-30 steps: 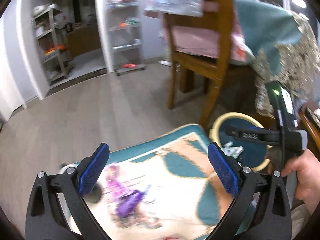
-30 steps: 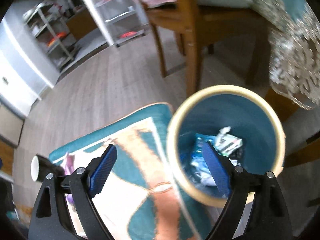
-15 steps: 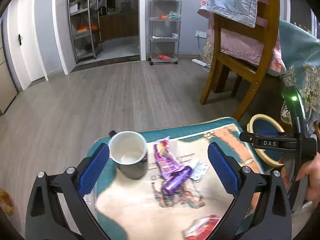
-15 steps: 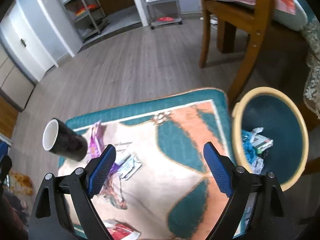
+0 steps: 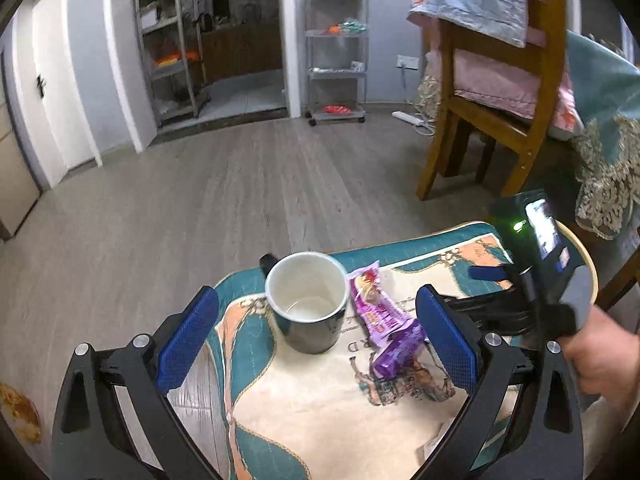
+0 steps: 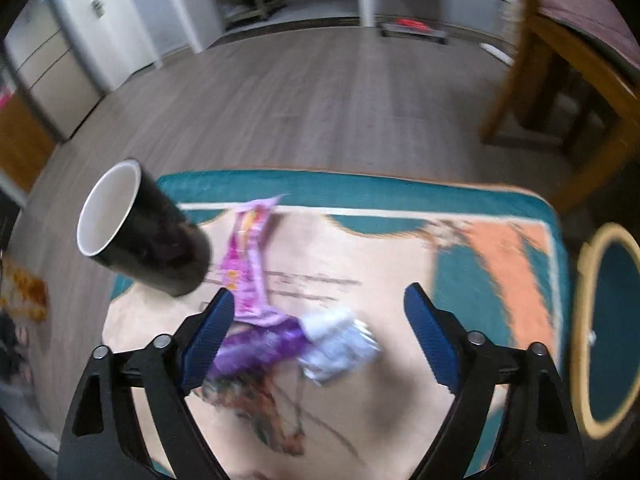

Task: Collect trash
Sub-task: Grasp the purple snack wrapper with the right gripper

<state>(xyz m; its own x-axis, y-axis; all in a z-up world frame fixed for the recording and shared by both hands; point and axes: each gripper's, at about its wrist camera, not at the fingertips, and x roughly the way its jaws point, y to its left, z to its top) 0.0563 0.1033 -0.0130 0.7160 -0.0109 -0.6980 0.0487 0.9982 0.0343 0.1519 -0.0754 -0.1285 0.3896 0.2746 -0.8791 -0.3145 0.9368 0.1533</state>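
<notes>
A pink-purple snack wrapper (image 6: 250, 264) and a crumpled white-blue wrapper (image 6: 338, 344) lie on a patterned teal and cream mat (image 6: 400, 240). My right gripper (image 6: 320, 332) hovers over them. Its jaws are wide and closing, both wrappers lie below the gap, and the pads touch nothing. A black mug (image 5: 306, 300) with a white inside stands upright left of the purple wrapper (image 5: 384, 320). My left gripper (image 5: 316, 332) is open around the mug's place, above it and apart. A teal bin with a yellow rim (image 6: 584, 264) stands off the mat's right end.
A hand (image 5: 600, 356) holds the right gripper at the mat's right side. A wooden chair (image 5: 480, 128) and a fringed tablecloth (image 5: 608, 168) stand behind the bin. Wheeled shelves (image 5: 336, 52) stand at the far wall across bare wooden floor. An orange object (image 5: 20, 412) lies on the floor, left.
The right gripper has swung left from over the bin to above the wrappers. The left view has also shifted left and lower, so the mug now sits between its fingers.
</notes>
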